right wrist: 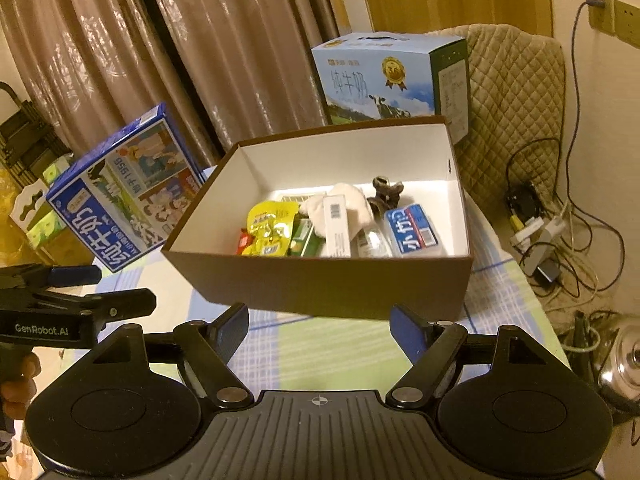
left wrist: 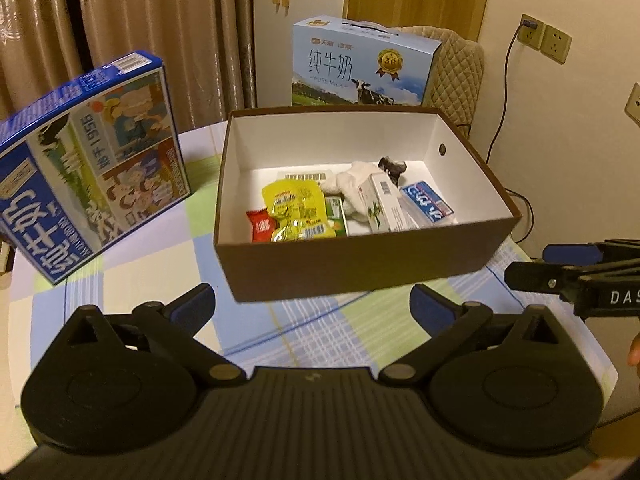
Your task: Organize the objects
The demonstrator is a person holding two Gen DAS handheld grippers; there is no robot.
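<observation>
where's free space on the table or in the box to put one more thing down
Free: the checked tablecloth between the blue milk carton and the brown box, and the strip before the box. Inside, the back by the far wall is bare; the front is crowded with snacks.

Home living room: brown pleated curtains point(right wrist: 208, 52), quilted beige chair cover point(right wrist: 516, 92), checked-cloth bench point(left wrist: 132, 280), steel kettle point(right wrist: 624, 368).

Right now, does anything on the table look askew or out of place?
The blue milk carton left of the brown box is tipped over at a slant with its print upside down. The items inside the box lie in a loose jumble.
</observation>
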